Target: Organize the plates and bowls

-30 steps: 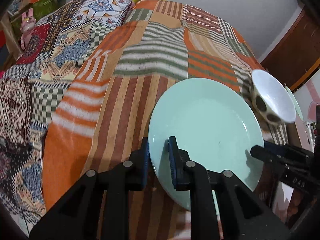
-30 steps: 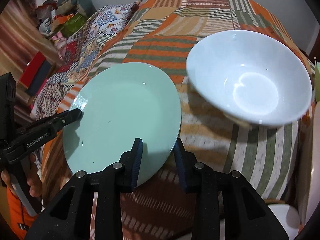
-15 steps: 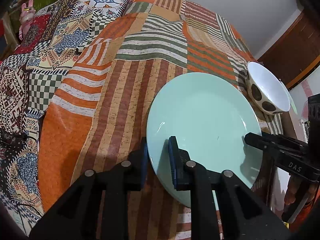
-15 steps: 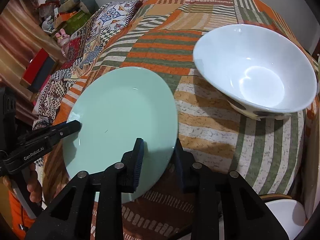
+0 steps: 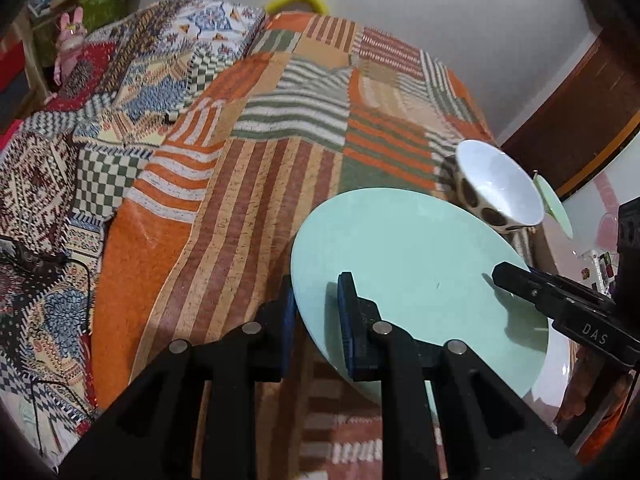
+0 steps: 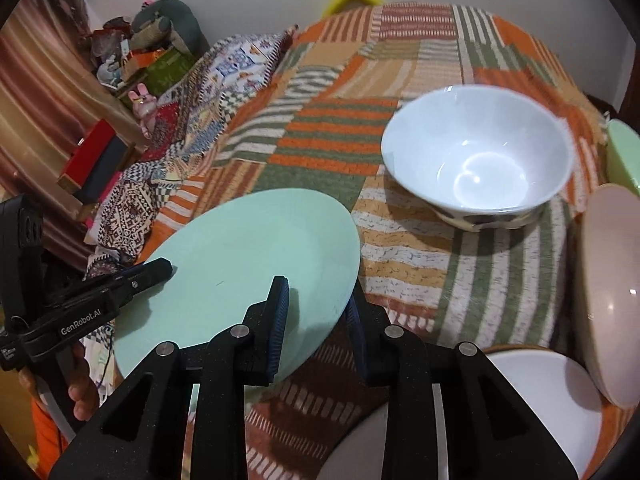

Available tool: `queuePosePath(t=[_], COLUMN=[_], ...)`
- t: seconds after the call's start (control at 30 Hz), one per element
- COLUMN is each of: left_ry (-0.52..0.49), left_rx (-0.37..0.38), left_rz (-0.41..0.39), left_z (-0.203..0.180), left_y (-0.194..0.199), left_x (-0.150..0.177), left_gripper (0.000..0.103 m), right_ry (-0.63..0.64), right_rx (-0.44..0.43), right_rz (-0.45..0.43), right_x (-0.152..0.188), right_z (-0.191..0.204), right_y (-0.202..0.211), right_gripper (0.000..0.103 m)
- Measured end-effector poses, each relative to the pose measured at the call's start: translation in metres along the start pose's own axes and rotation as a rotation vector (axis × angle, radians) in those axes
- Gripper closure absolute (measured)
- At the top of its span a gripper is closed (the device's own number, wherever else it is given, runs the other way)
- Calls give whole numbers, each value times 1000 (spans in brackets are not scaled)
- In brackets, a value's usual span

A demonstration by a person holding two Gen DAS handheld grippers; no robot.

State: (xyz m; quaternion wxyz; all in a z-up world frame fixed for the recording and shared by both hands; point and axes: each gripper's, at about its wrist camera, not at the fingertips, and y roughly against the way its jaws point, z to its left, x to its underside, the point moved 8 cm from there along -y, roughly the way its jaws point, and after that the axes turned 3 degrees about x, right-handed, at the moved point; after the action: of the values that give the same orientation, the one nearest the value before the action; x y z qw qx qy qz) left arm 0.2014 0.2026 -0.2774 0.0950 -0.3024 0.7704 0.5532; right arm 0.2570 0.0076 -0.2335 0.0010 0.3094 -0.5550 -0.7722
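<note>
A mint green plate (image 5: 420, 280) (image 6: 256, 264) hangs tilted just above the patchwork tablecloth (image 5: 256, 184), carried between both grippers. My left gripper (image 5: 316, 284) is shut on its near left rim; the same gripper (image 6: 164, 268) shows in the right wrist view, one finger lying on the plate's left edge. My right gripper (image 6: 316, 292) is shut on the opposite rim, and its finger (image 5: 504, 272) reaches in from the right. A white bowl (image 6: 476, 160) (image 5: 496, 184) with brown spots outside stands upright on the cloth beyond the plate.
A pale pink plate (image 6: 608, 288) and a white plate (image 6: 552, 400) sit at the near right. A second green plate (image 6: 624, 152) (image 5: 554, 204) lies right of the bowl. A hand (image 6: 80, 392) grips the left tool. A cluttered shelf (image 6: 120, 60) stands far left.
Both grippers have risen with the green plate pinched between them, and the cloth and bowl now look farther below. The right jaws have closed a little onto the rim.
</note>
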Motion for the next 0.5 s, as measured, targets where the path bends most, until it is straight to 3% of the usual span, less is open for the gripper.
queuePosePath(t=[0.5], left_ry=[-90], left_rx=[-7], left_rz=[-85], left_z=[-65], left_y=[62], left_x=[22], left_gripper=[85], right_ry=[-12], right_rx=[-13], right_rz=[-102], right_x=[28], right_z=[-13], right_y=[70], right_gripper=[77])
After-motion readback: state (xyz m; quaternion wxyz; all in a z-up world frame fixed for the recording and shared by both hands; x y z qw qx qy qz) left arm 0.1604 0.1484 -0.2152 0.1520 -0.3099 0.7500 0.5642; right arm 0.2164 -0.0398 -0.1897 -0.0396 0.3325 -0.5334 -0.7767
